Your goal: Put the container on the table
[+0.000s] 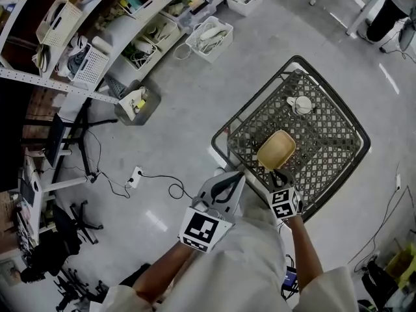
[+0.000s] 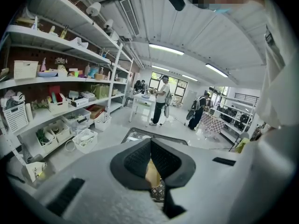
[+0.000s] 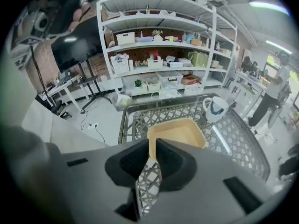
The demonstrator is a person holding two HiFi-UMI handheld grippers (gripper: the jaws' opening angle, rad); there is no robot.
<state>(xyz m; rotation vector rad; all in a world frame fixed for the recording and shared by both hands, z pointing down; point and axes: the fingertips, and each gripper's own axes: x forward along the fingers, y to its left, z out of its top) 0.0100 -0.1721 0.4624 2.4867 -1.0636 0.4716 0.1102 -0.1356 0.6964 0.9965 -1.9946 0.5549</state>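
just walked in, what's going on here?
A person works two handheld grippers at a black mesh table. The right claw is shut on the near rim of a tan container, which sits at the table top. Whether it already rests there I cannot tell. The left claw is shut and empty, near the table's edge. A white mug stands farther back on the table.
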